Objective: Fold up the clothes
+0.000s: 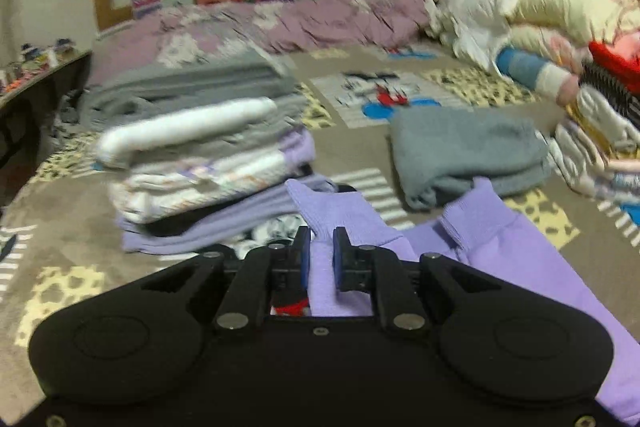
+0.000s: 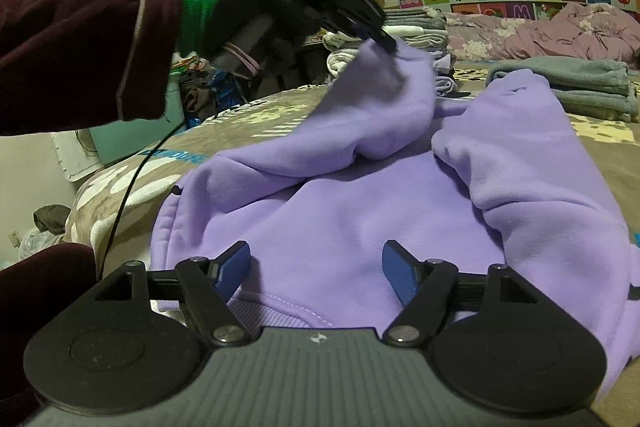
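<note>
Left gripper (image 1: 321,247) clamped on the lavender sweatshirt (image 2: 360,227) sleeve cuff (image 1: 320,211), right gripper (image 2: 316,267) wide above the hem: carry sleeve across the body, keeping fabric flat on the bed (image 1: 360,155).

A bed (image 1: 72,227) with a brown patterned cover carries a purple sweatshirt (image 2: 360,219) spread in front, a stack of folded clothes (image 1: 208,171), a folded grey towel (image 1: 468,155), a rumpled lilac quilt (image 1: 304,15) at the far side and a heap of clothes (image 1: 560,27).
</note>
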{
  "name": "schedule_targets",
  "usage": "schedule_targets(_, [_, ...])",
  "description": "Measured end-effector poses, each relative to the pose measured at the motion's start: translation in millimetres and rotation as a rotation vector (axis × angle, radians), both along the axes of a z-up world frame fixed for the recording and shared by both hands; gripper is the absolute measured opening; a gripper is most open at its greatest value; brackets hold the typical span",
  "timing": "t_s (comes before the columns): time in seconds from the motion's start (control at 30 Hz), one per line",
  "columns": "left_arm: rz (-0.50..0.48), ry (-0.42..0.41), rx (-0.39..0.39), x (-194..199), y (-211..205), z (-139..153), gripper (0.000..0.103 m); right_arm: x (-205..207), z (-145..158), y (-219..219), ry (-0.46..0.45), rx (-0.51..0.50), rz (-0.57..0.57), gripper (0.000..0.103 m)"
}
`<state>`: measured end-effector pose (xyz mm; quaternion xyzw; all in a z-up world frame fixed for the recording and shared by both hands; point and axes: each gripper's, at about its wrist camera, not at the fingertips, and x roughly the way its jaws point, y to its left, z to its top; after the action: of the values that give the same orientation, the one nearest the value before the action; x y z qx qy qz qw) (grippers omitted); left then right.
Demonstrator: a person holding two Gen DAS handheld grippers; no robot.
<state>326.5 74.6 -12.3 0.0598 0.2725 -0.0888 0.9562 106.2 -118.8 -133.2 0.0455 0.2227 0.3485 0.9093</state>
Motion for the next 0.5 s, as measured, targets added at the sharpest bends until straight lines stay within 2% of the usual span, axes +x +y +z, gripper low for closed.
schedule_targets(0.5, [0.161,-0.085,-0.042,-63.5,96.0,29.1,0.009,-0.5,-4.7,-2.8,-0.03,0.027,-0.005,0.073])
